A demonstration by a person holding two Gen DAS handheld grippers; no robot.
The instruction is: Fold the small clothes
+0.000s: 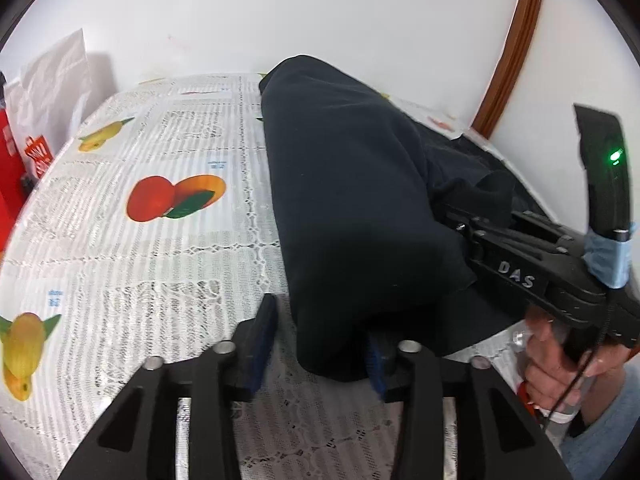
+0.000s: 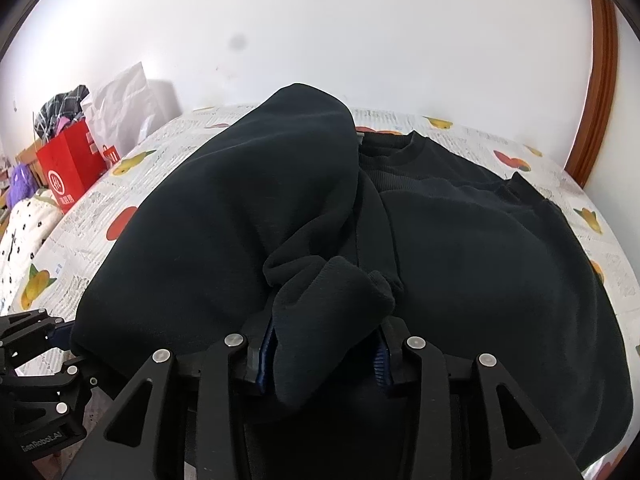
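Note:
A black sweatshirt (image 1: 352, 200) lies on the fruit-print tablecloth (image 1: 160, 240), its left side lifted and folded over. In the right wrist view the sweatshirt (image 2: 480, 248) shows its collar at the back. My left gripper (image 1: 320, 344) is wide open at the near edge of the folded part; cloth drapes over its right finger. My right gripper (image 2: 324, 348) holds a bunched fold of the sweatshirt between its jaws, which stand partly apart around the thick cloth. It also shows in the left wrist view (image 1: 460, 216), with a hand on its handle.
A red shopping bag (image 2: 72, 168) and a white paper bag (image 2: 124, 108) stand at the table's far left, with clothes on top. A white wall is behind the table. A brown wooden frame (image 2: 596, 80) runs at the right.

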